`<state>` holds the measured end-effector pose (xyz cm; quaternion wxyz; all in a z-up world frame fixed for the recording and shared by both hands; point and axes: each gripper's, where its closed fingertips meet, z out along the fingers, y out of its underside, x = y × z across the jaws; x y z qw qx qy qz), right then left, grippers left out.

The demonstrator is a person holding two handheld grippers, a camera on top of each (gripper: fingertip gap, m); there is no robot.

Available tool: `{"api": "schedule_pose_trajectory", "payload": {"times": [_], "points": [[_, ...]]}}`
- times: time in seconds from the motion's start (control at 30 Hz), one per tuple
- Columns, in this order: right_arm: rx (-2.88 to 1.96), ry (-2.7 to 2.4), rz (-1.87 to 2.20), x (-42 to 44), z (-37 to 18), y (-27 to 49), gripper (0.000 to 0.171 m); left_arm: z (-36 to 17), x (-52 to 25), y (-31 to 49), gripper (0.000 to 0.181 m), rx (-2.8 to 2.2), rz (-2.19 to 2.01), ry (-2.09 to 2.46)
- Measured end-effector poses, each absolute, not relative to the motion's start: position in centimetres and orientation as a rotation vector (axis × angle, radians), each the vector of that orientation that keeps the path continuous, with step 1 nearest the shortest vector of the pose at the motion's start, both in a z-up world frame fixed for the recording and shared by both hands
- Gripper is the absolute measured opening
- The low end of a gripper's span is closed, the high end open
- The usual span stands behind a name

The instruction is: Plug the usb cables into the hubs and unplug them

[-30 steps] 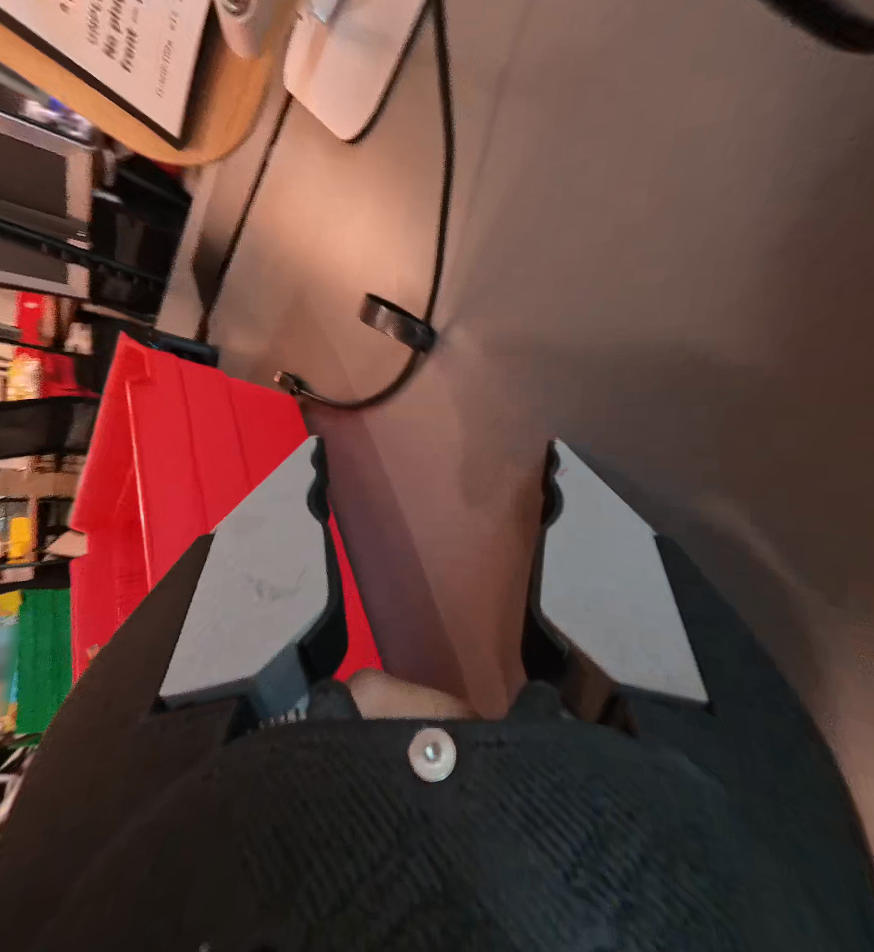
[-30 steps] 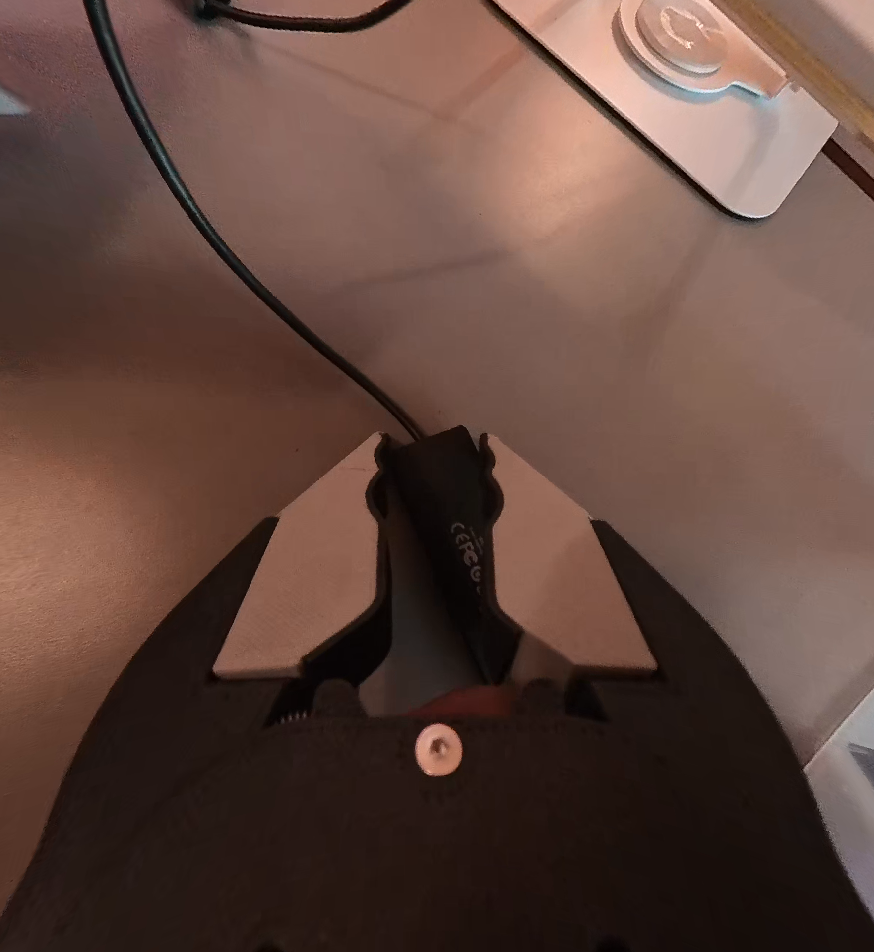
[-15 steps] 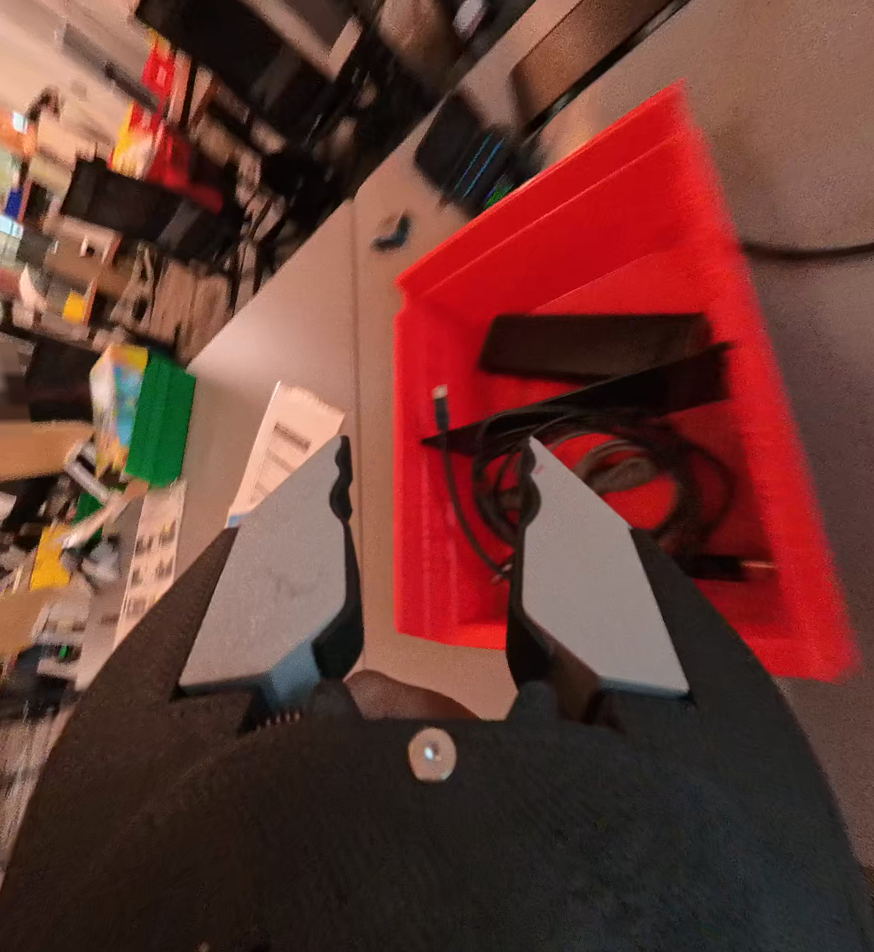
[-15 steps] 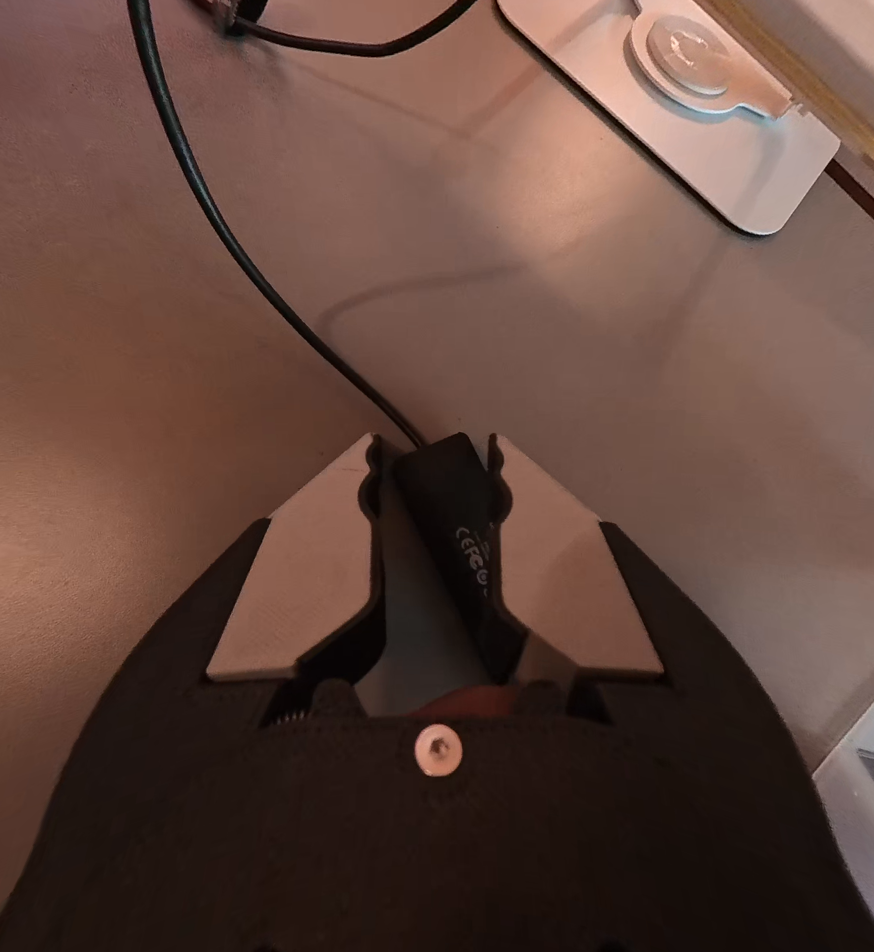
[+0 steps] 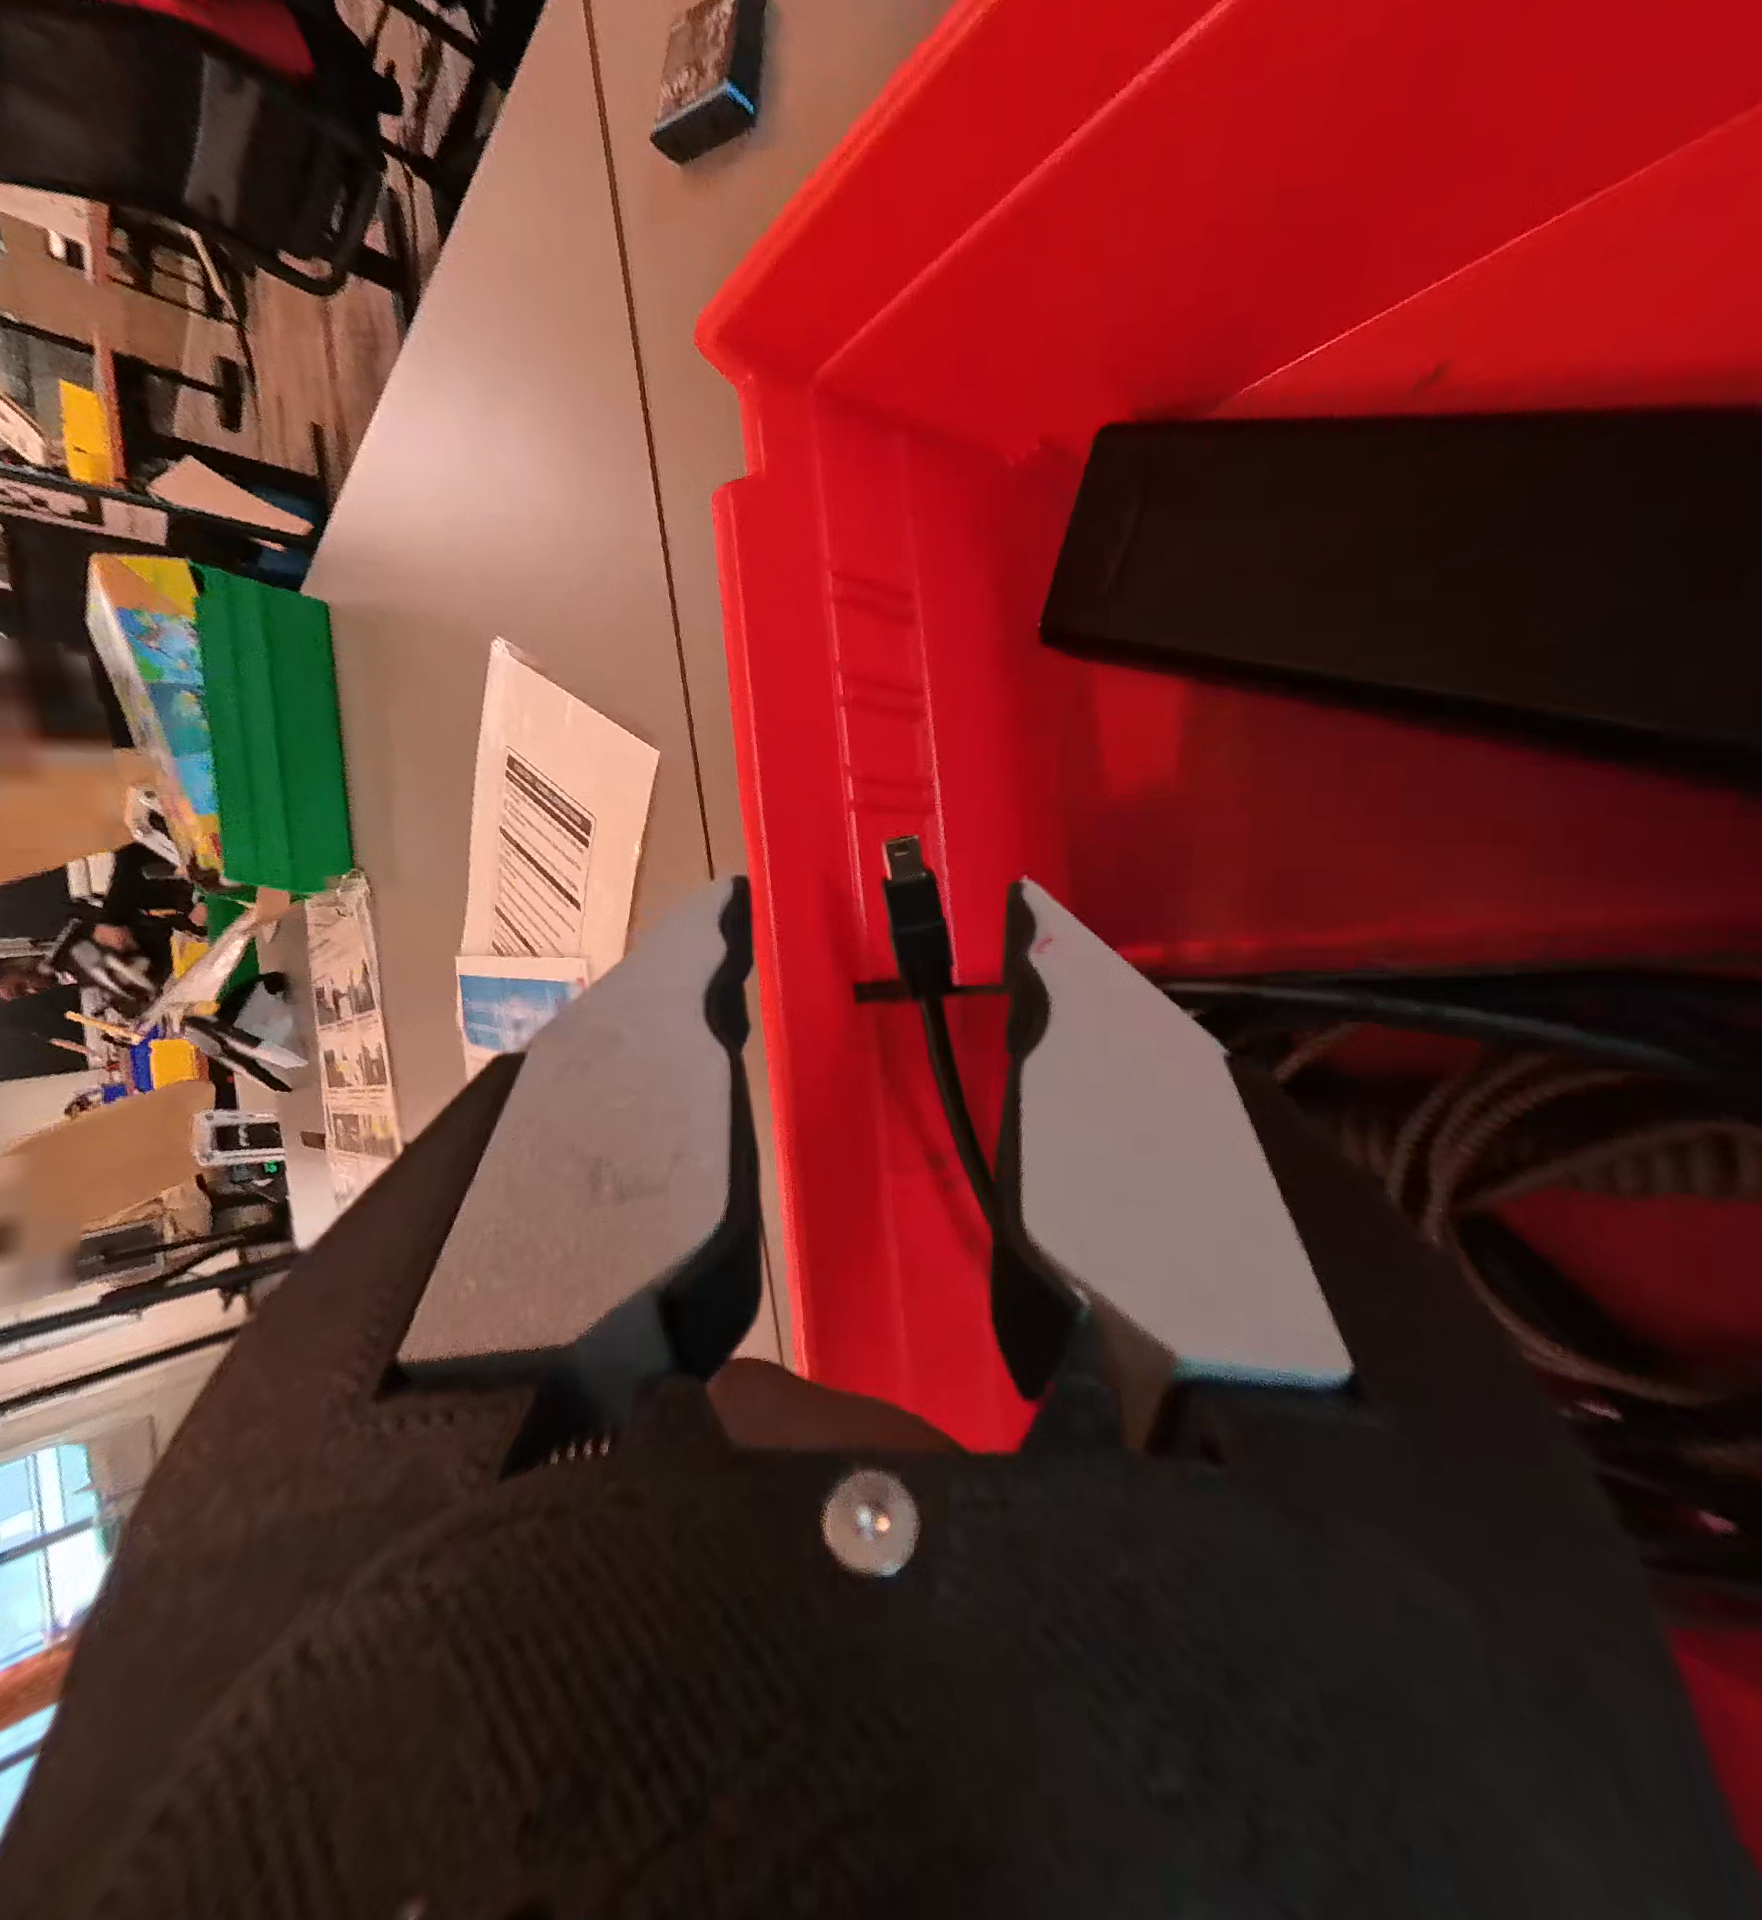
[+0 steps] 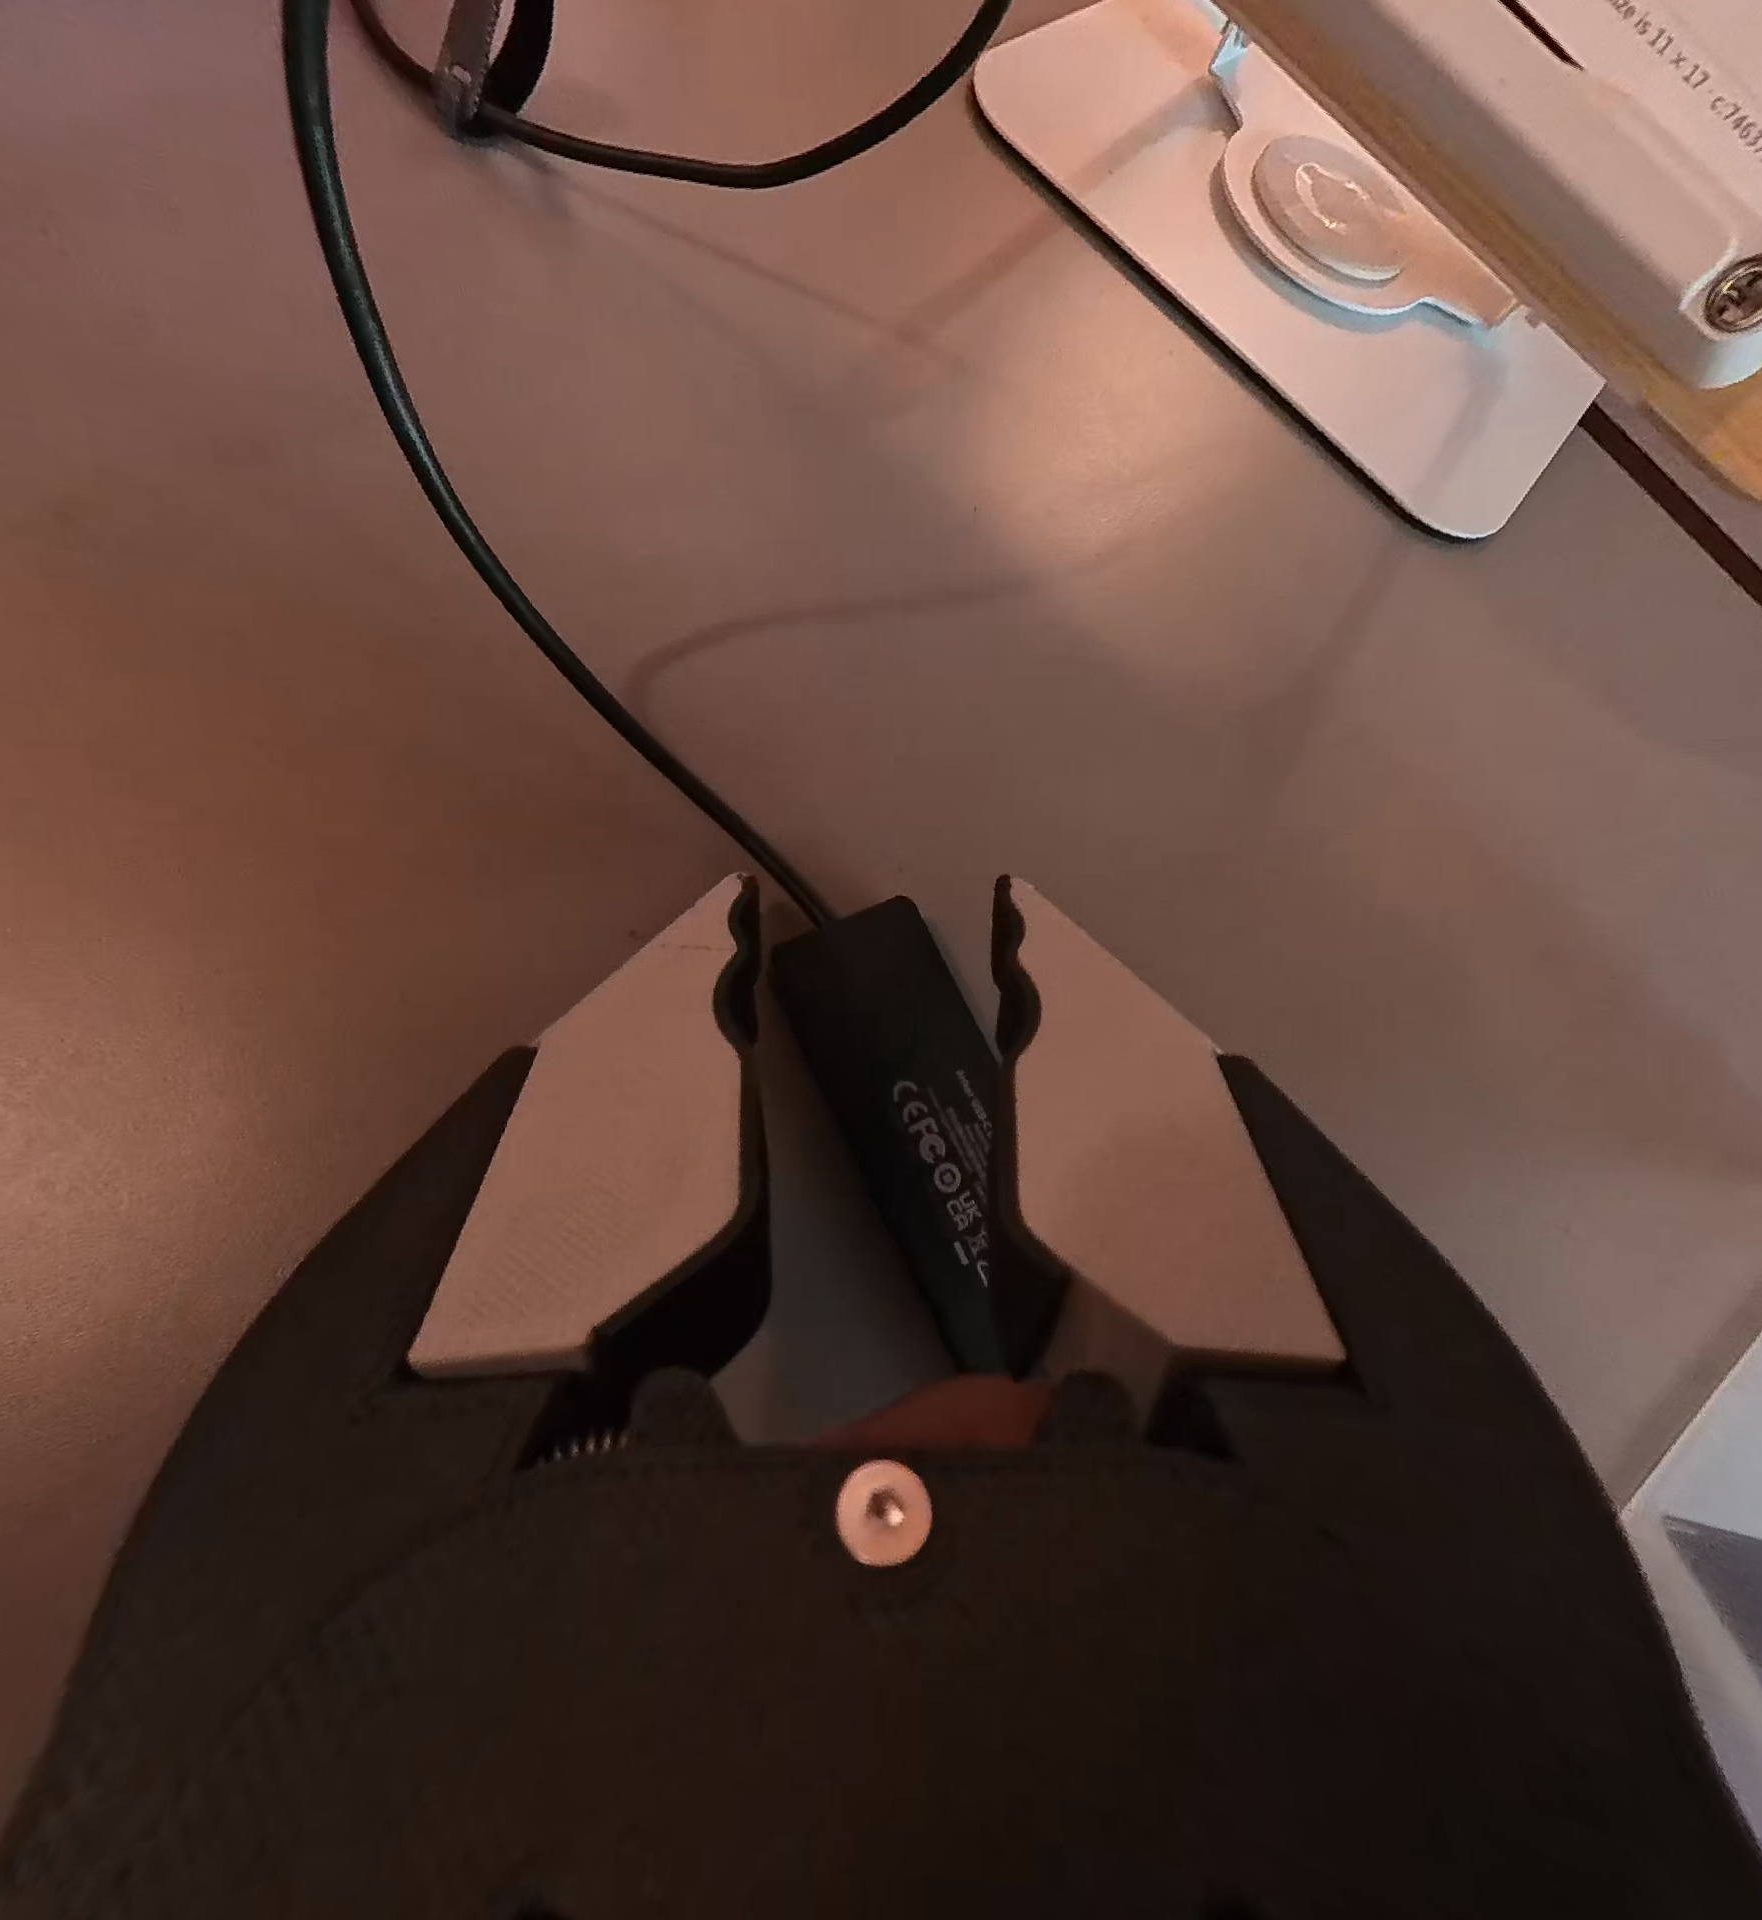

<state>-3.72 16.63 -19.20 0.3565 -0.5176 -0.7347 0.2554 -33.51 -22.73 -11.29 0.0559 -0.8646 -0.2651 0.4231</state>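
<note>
Red bin (image 5: 960, 343) — left gripper (image 5: 872, 904), jaws apart, reaches for a black cable plug (image 5: 913, 914).
Right gripper (image 6: 872, 904) sits apart around the black hub (image 6: 908, 1060) — next, pinch the plug.

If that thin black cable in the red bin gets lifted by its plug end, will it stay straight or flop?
Probably flop: the thin black cable already curves loosely behind its small plug. It looks light, so the open left gripper should lift it easily. It may drag, since it runs toward the tangled coils in the red bin.

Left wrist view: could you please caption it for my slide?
Open left gripper reaches into a red bin toward a black cable plug.
</note>
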Motion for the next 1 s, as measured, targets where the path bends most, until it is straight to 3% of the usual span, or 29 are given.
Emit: {"api": "schedule_pose_trajectory", "payload": {"times": [0.13, 0.2, 0.4, 0.57, 0.83, 1.0], "points": [[-1.32, -1.888, 0.676, -3.7, -18.7, 16.4, 0.041, -11.8, -34.4, -24.0, 0.034, -2.604, 1.296, -0.863], [-1.307, -1.877, 0.677, -3.7, -18.4, 16.4, 0.041, -10.9, -34.6, -24.5, 0.009, -2.578, 1.369, -0.847], [-1.308, -1.868, 0.681, -3.7, -18.3, 16.5, 0.04, -6.3, -33.9, -24.0, 0.008, -2.443, 1.449, -0.784], [-1.314, -1.856, 0.679, -3.7, -18.3, 16.8, 0.04, 2.8, -32.9, -23.6, 0.009, -2.194, 1.636, -0.719], [-1.334, -1.859, 0.671, -3.8, -18.8, 17.1, 0.04, 23.0, -27.2, -21.7, 0.008, -1.729, 1.923, -0.554], [-1.337, -1.853, 0.666, -3.8, -18.8, 17.3, 0.04, 30.7, -21.8, -17.5, 0.008, -1.552, 1.883, -0.434]]}}
